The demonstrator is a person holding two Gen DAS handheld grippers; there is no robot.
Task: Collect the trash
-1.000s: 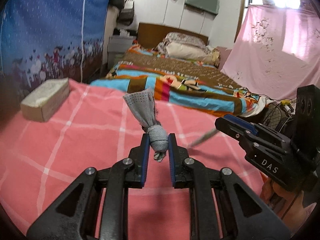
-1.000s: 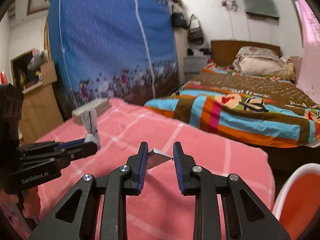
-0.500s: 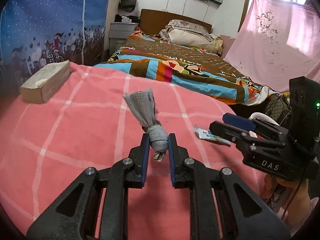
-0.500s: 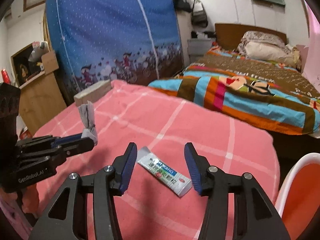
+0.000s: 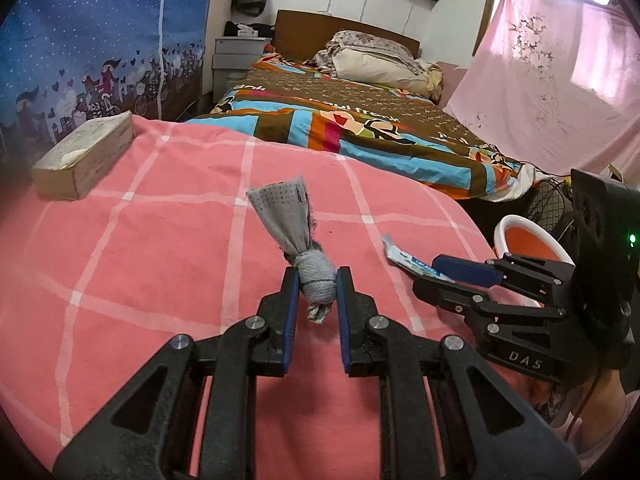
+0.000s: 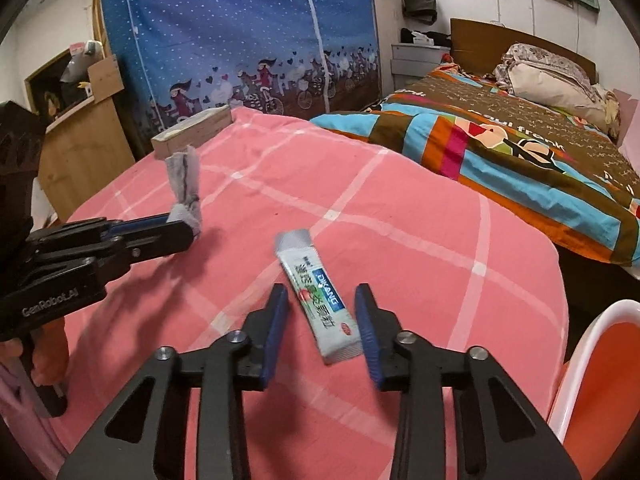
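Observation:
My left gripper (image 5: pixel 317 284) is shut on a knotted grey sock (image 5: pixel 298 240) and holds it upright above the pink checked blanket (image 5: pixel 160 240). It also shows in the right wrist view (image 6: pixel 186 188). My right gripper (image 6: pixel 322 304) is open, its jaws on either side of a flattened white toothpaste tube (image 6: pixel 316 296) that lies on the blanket. The tube's end also shows in the left wrist view (image 5: pixel 404 258), partly hidden by the right gripper (image 5: pixel 440 276).
A tissue box (image 5: pixel 84 154) sits at the blanket's far left corner. A white-rimmed orange bin (image 6: pixel 600 380) stands off the blanket's right edge, also in the left wrist view (image 5: pixel 528 240). A bed with a colourful quilt (image 5: pixel 360 120) lies beyond.
My right gripper opened and the toothpaste tube it held now lies on the blanket between its jaws. My left gripper kept its hold on the sock and moved little.

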